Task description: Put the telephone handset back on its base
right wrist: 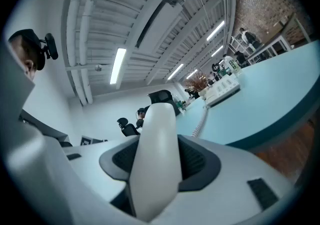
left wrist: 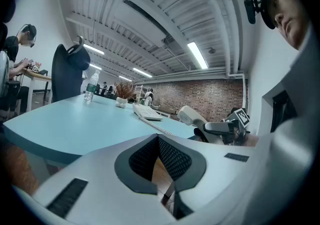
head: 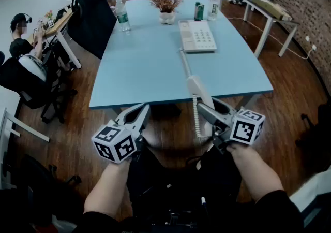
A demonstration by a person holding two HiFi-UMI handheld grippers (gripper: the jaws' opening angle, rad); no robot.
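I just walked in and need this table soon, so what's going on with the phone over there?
A person holds a gripper in each hand. The right gripper is clamped on the white telephone handset, in the air just off the near edge of the blue table. Its cord runs back across the table to the base, which sits farther off with no handset on it. The left gripper is shut and empty.
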